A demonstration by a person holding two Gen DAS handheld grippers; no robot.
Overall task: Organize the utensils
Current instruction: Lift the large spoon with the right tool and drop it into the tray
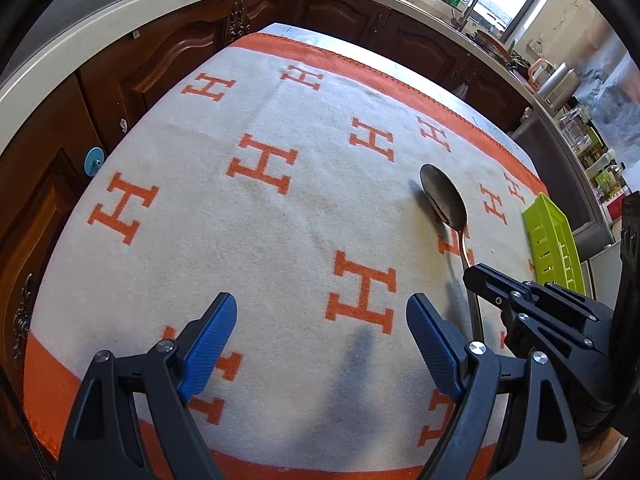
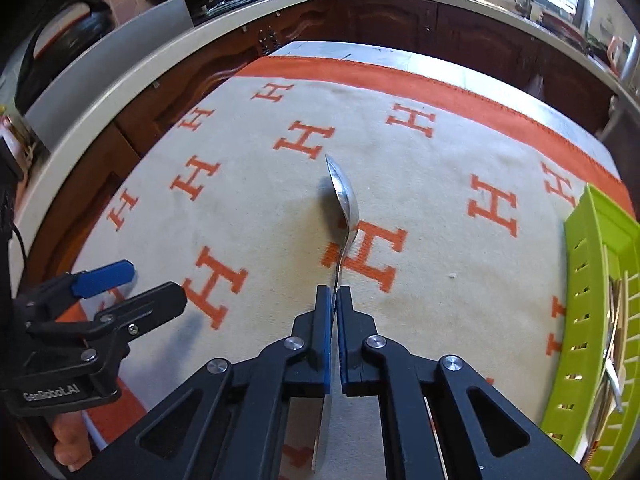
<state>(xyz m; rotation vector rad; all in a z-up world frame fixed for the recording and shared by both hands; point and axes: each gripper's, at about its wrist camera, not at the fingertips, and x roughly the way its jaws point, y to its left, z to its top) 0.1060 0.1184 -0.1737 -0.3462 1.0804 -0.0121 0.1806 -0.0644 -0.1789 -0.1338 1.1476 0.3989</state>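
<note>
A steel spoon (image 2: 344,208) is held by its handle in my right gripper (image 2: 334,294), which is shut on it, bowl pointing away and held a little above the cloth. In the left wrist view the spoon (image 1: 444,196) and the right gripper (image 1: 480,276) show at the right. My left gripper (image 1: 320,316) is open and empty over the cloth; it shows at the lower left of the right wrist view (image 2: 120,284). A lime green utensil tray (image 2: 600,320) stands at the right table edge with several utensils (image 2: 614,360) in it; it also shows in the left wrist view (image 1: 554,240).
The table is covered by a cream cloth with orange H marks and an orange border (image 1: 280,184). Dark wooden cabinets (image 1: 168,64) and a pale countertop (image 1: 120,28) curve behind the table. A sink tap (image 1: 470,0) and bottles stand at the back right.
</note>
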